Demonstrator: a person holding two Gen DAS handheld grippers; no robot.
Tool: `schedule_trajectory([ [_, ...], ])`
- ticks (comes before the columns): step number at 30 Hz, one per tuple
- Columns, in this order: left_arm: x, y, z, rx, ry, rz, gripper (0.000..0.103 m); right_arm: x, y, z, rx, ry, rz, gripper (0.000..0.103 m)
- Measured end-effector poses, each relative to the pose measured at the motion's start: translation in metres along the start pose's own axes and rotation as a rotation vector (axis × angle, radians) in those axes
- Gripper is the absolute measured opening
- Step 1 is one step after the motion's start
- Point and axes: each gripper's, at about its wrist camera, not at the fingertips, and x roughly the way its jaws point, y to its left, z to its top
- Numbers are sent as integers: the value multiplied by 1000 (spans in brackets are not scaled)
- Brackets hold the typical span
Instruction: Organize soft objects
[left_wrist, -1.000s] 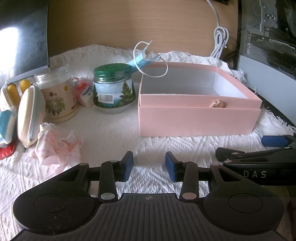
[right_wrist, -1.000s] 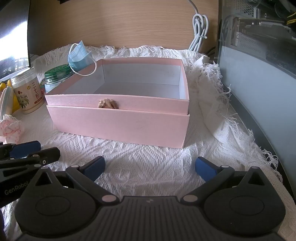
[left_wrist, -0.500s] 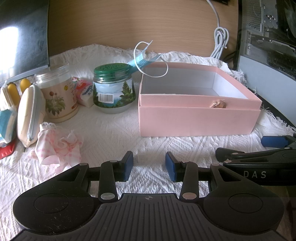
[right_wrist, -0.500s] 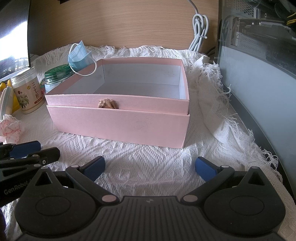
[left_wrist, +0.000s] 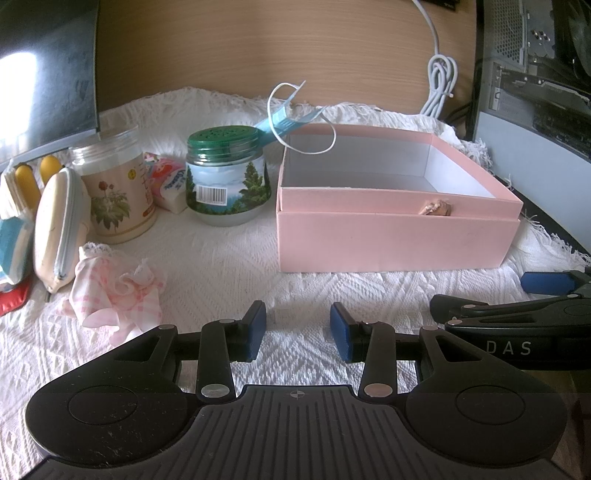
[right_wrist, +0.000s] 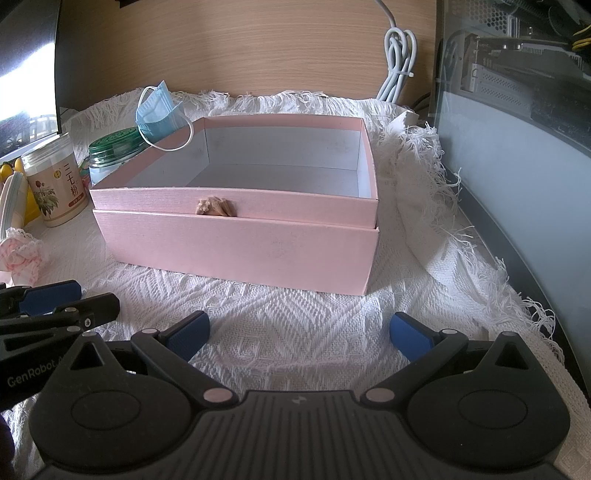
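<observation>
An open pink box (left_wrist: 395, 240) (right_wrist: 236, 251) stands on a white woven cloth, white inside, with nothing visible in it. A blue face mask (left_wrist: 284, 122) (right_wrist: 159, 110) leans on its far left corner, one ear loop hanging over the rim. A crumpled pink-and-white cloth (left_wrist: 114, 291) (right_wrist: 20, 254) lies on the cloth to the left. My left gripper (left_wrist: 298, 330) hovers in front of the box, jaws partly apart with nothing between them. My right gripper (right_wrist: 299, 334) stands wide open and empty before the box's front wall.
At the left are a green-lidded jar (left_wrist: 227, 181), a flower-printed jar (left_wrist: 110, 192), a zipped cream pouch (left_wrist: 61, 229) and a tissue pack (left_wrist: 168, 182). A coiled white cable (right_wrist: 399, 62) hangs at the back. A computer case (right_wrist: 517, 110) walls the right side.
</observation>
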Motion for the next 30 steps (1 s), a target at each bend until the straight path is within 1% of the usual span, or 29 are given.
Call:
schedule_trajectory([
  [25,-3,-5,0,14,-1,11,44,0,0,0,0,0,0,103],
  [30,1,-5,1,10,-1,8,43,1,0,2,-14,7,15,103],
])
